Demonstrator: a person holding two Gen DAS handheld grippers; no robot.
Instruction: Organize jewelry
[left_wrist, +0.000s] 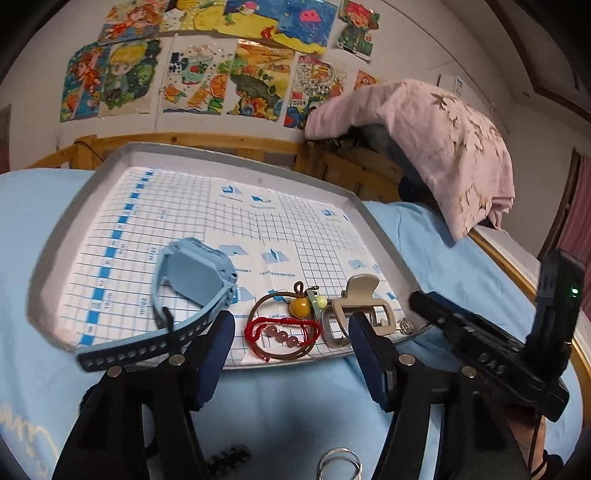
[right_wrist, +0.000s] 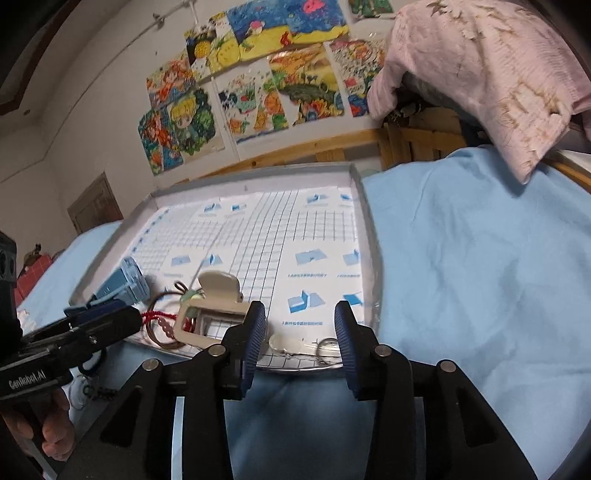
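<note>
A grey tray (left_wrist: 384, 236) lined with blue grid paper lies on a light blue sheet. On its near part sit a blue watch (left_wrist: 195, 273), a brown cord bracelet with an orange bead (left_wrist: 300, 306), a red cord bracelet with pink beads (left_wrist: 280, 334) and a beige hair claw (left_wrist: 360, 295). My left gripper (left_wrist: 291, 332) is open, its fingers either side of the two bracelets without pressing them. My right gripper (right_wrist: 301, 325) is open at the tray's near rim (right_wrist: 295, 369), over a small clear piece (right_wrist: 277, 341) and a thin silver ring (right_wrist: 327, 347). The hair claw (right_wrist: 212, 308) lies just to its left.
Two silver rings (left_wrist: 340, 465) and a dark beaded piece (left_wrist: 225, 458) lie on the sheet (left_wrist: 295, 406) below the left gripper. A pink cloth (left_wrist: 436, 147) hangs over a wooden rail at the back right. Drawings cover the wall. A hand (right_wrist: 51, 424) holds the left gripper's handle.
</note>
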